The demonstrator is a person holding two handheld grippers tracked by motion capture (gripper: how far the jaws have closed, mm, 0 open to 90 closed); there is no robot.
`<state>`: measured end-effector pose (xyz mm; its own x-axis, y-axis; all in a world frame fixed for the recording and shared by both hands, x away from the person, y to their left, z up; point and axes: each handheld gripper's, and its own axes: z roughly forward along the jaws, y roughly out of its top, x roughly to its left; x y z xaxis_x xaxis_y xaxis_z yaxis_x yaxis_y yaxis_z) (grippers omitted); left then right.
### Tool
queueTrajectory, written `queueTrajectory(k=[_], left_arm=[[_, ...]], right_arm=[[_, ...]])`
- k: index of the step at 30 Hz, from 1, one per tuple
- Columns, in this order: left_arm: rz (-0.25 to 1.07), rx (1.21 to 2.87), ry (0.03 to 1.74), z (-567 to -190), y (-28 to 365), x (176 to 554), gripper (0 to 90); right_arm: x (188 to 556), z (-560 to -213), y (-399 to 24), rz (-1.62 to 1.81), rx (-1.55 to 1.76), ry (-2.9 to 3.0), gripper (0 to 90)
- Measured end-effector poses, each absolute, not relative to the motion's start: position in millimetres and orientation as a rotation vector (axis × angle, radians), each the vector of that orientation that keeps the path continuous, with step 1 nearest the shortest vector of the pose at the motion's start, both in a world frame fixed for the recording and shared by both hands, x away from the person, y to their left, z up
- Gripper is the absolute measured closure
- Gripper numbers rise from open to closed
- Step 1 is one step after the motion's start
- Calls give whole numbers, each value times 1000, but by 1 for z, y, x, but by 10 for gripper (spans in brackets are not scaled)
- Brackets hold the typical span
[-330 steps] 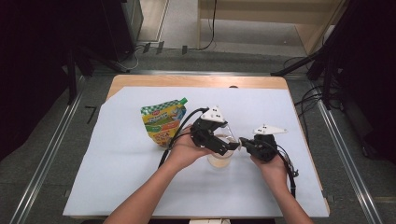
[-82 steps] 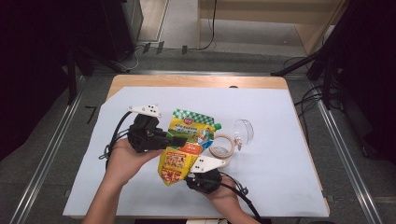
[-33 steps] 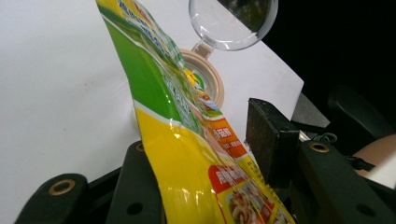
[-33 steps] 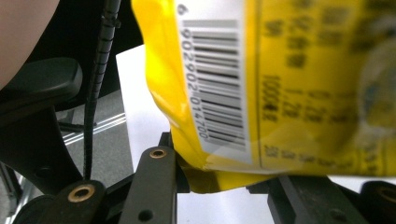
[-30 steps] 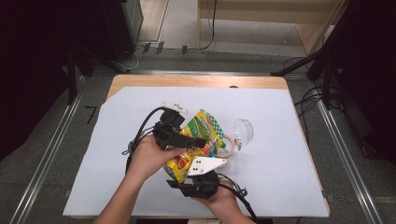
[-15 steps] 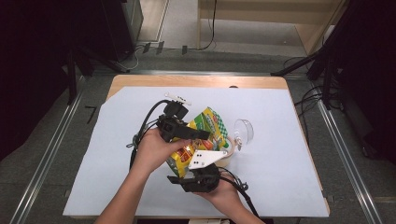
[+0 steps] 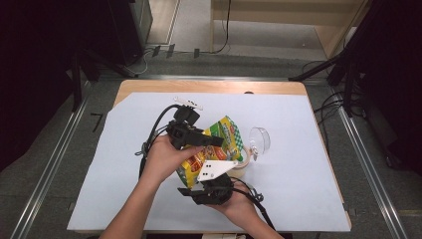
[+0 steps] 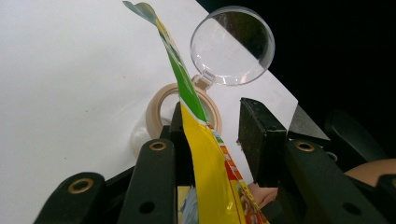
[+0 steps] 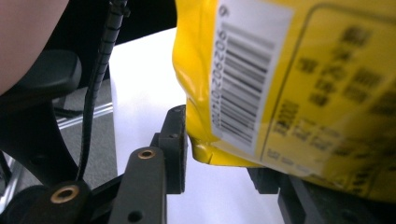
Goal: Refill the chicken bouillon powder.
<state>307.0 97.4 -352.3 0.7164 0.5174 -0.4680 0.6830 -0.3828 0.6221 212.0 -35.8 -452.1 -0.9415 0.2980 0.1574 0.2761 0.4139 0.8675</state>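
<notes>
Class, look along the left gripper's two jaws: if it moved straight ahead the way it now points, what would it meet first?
Probably the tan tape roll lying on the white sheet just beyond the left gripper, with the clear round lid behind it. The yellow pouch already stands between the jaws. Depth is hard to judge.

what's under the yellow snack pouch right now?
Under the raised snack pouch sits an open beige jar with its clear hinged lid flipped back, on the white table sheet. The pouch covers part of the jar's rim; the jar's contents cannot be seen.
</notes>
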Motion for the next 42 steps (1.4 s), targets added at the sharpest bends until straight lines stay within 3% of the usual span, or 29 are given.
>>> queueTrajectory(k=[11, 24, 27, 30, 38, 42], left_arm=[[-277, 2034, 890, -349, 101, 306, 651], [-184, 2064, 902, -343, 100, 301, 573], [-170, 2083, 924, -340, 100, 302, 624], [-135, 2121, 910, -339, 98, 303, 731], [-147, 2162, 914, -331, 91, 315, 781], [-224, 2111, 930, -330, 93, 320, 777]], right_arm=[[211, -454, -33, 1658, 600, 2600, 687], [218, -450, -35, 1736, 701, 2584, 689], [219, -449, -34, 1746, 698, 2585, 687], [220, -449, -32, 1730, 691, 2594, 687], [228, -443, -31, 1708, 646, 2645, 656], [230, -440, -30, 1692, 599, 2659, 658]])
